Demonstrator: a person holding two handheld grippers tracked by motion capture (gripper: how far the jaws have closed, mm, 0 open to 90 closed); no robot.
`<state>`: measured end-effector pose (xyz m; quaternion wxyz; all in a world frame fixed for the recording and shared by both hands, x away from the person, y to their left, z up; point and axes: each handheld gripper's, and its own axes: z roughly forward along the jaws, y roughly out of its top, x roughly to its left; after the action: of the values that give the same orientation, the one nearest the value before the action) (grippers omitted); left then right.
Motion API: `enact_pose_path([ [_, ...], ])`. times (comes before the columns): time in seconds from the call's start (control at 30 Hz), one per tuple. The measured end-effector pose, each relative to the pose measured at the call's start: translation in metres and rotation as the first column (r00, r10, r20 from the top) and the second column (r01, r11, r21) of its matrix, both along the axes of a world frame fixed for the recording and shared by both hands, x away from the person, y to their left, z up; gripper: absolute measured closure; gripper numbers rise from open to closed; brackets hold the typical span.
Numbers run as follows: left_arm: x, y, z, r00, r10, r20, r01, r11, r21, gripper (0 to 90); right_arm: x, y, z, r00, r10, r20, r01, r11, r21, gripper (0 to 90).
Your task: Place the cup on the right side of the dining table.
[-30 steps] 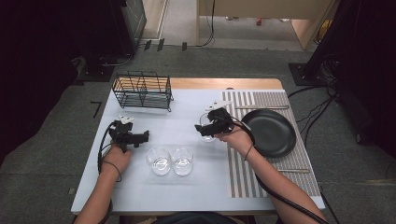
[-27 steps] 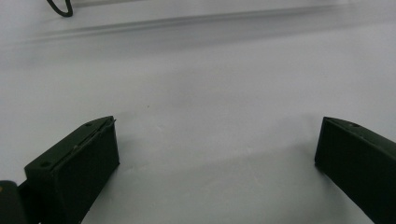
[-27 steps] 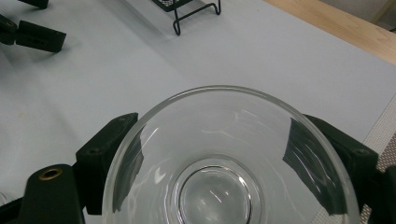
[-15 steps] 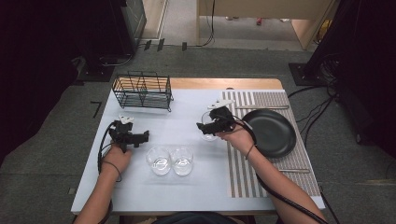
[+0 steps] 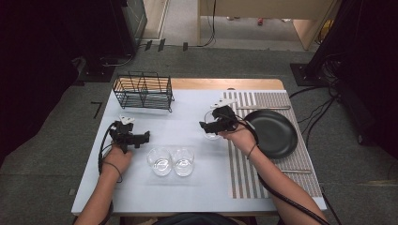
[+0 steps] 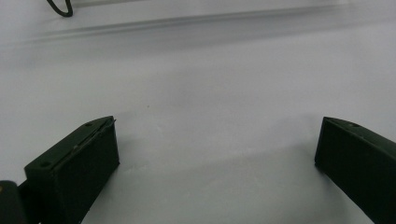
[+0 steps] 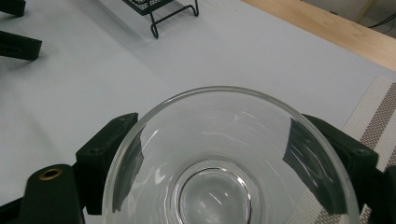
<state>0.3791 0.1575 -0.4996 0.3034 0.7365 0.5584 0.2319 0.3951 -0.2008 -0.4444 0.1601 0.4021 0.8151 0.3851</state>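
1. Open table (image 5: pixel 187 117) between wire rack (image 5: pixel 143 91) and two glass bowls (image 5: pixel 171 161): free passage.
2. Black plate (image 5: pixel 272 133) blocking the striped mat (image 5: pixel 244 164) at right.
3. Bare surface ahead of left gripper (image 6: pixel 217 154); its jaws wide apart.

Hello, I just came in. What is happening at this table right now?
A person works at the table with a claw in each hand. The right claw has its jaws on either side of a clear glass bowl, beside the striped mat that carries a black plate. The left claw is open over bare table. Two more glass bowls sit side by side near the person, and a wire rack stands at the far left.
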Motion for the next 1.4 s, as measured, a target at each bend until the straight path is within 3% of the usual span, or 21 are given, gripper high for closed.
enact_pose_path([
  [1.4,0.0,0.0,0.0,1.0,-0.001,0.0,0.001,1.0,0.001,0.0,0.011,-0.006,-0.002,0.9993,-0.034,0.017,0.034,0.999,-0.012,18.0],
])
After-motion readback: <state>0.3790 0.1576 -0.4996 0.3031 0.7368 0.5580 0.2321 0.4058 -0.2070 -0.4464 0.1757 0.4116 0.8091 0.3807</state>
